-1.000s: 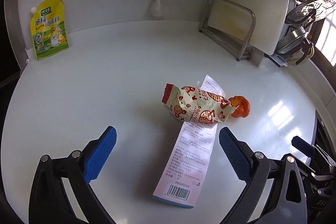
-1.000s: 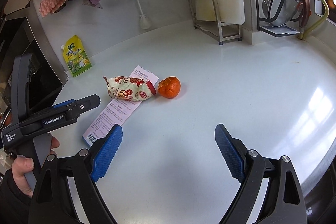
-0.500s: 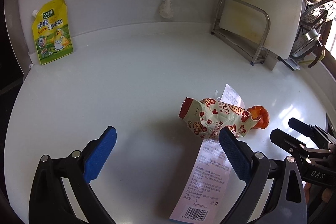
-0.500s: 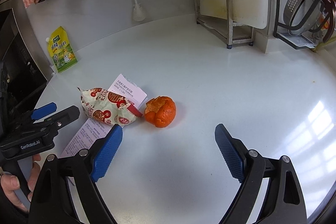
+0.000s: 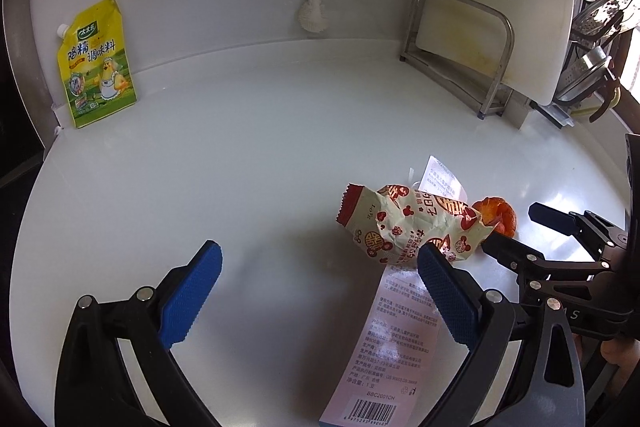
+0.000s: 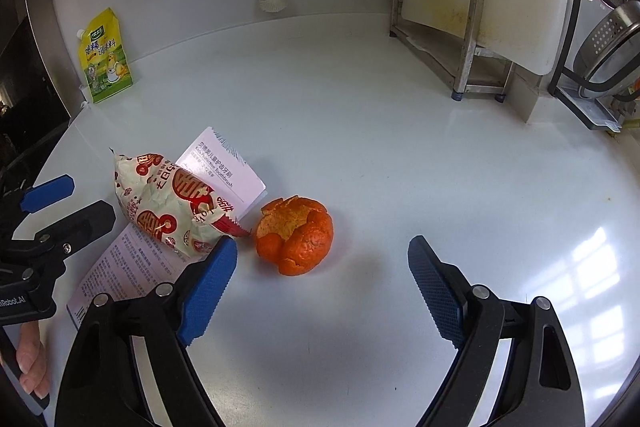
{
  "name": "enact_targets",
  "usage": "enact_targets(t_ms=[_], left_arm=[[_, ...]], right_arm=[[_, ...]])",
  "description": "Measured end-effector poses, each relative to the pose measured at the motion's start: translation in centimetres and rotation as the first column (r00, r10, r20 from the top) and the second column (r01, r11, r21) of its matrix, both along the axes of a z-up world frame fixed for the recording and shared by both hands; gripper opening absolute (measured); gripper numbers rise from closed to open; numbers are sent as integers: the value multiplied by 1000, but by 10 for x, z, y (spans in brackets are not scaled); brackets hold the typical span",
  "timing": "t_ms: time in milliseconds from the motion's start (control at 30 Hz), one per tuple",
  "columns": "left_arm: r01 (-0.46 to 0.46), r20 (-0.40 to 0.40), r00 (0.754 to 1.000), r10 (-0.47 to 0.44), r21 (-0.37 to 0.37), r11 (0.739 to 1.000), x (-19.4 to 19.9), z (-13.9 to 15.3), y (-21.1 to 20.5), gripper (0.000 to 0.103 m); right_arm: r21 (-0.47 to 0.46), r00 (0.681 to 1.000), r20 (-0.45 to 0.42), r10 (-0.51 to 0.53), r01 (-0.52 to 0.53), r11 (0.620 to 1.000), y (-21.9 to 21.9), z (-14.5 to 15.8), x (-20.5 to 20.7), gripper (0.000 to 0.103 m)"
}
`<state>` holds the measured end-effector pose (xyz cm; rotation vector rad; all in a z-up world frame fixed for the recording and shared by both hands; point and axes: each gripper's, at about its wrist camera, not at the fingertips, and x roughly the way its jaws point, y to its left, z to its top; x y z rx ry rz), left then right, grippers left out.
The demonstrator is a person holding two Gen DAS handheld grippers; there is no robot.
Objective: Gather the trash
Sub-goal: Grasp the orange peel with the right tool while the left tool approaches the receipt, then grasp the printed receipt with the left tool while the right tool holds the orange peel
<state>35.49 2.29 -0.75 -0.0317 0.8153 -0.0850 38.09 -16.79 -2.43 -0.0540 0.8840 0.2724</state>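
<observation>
Right gripper (image 6: 320, 291) nearer: peel (image 6: 295, 235) sits at 12 between its wide-apart jaws; left gripper (image 5: 316, 295), jaws also apart, has wrapper (image 5: 408, 227) at 2.

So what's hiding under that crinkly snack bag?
A long pink printed paper lies under the snack bag, sticking out at both ends. Its middle is covered, so anything else beneath can't be seen.

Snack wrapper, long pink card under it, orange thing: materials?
Snack wrapper: thin plastic film, likely; crinkled, glossy, serrated end seal. Pink card: coated paperboard or stiff plastic, flat, printed, barcode. Orange thing: citrus peel, pitted matte skin, pale pith inside.
</observation>
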Motion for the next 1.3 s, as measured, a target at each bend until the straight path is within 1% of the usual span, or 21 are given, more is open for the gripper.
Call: enact_targets(t_ms=[33,67,100,133,233,300,333,367,400,467,600,833,1067,1300], left_arm=[[1,0,1000,-1,1,1000,0,0,0,96],[3,-1,1000,-3,1,1000,0,0,-1,96],[4,-3,1000,-4,2,1000,0,-1,-2,96],[4,-4,1000,-4,2,1000,0,-1,-2,96],[6,-5,1000,-6,5,1000,0,-2,-4,96],[8,-5,1000,-8,7,1000,0,-2,-5,96],[9,-4,1000,-9,8,1000,0,-3,-6,96],[9,-4,1000,-9,9,1000,0,-3,-7,96],[9,-5,1000,-9,9,1000,0,-3,-7,96],[13,-10,1000,-13,5,1000,1,-5,-8,96],[18,-17,1000,-18,-3,1000,2,-6,-10,96],[11,-17,1000,-11,3,1000,7,-6,-13,96],[10,-25,1000,-9,15,1000,13,-9,-18,96],[17,-35,999,-16,9,1000,20,-11,-25,96]], right_arm=[[3,1000,-3,4,-4,1000,0,0,0,72],[8,1000,-6,7,-7,1000,0,0,1,66],[12,1000,-10,10,-10,1000,0,-1,1,62],[17,1000,-14,16,-16,1000,0,-2,1,61],[11,998,-12,54,-53,999,8,-3,-2,49],[0,997,1,79,-79,997,12,-2,-5,34],[-13,997,13,79,-78,997,14,-1,-7,33],[-17,997,18,81,-80,997,15,0,-8,29],[-11,997,22,78,-78,997,14,1,-9,25],[17,997,20,70,-70,997,9,1,-9,21],[59,999,11,40,-41,997,-4,1,-8,18],[131,1000,19,-21,18,991,-29,6,-8,18],[153,999,17,-31,28,988,-35,7,-9,18],[160,999,19,-28,25,987,-35,8,-11,18]])
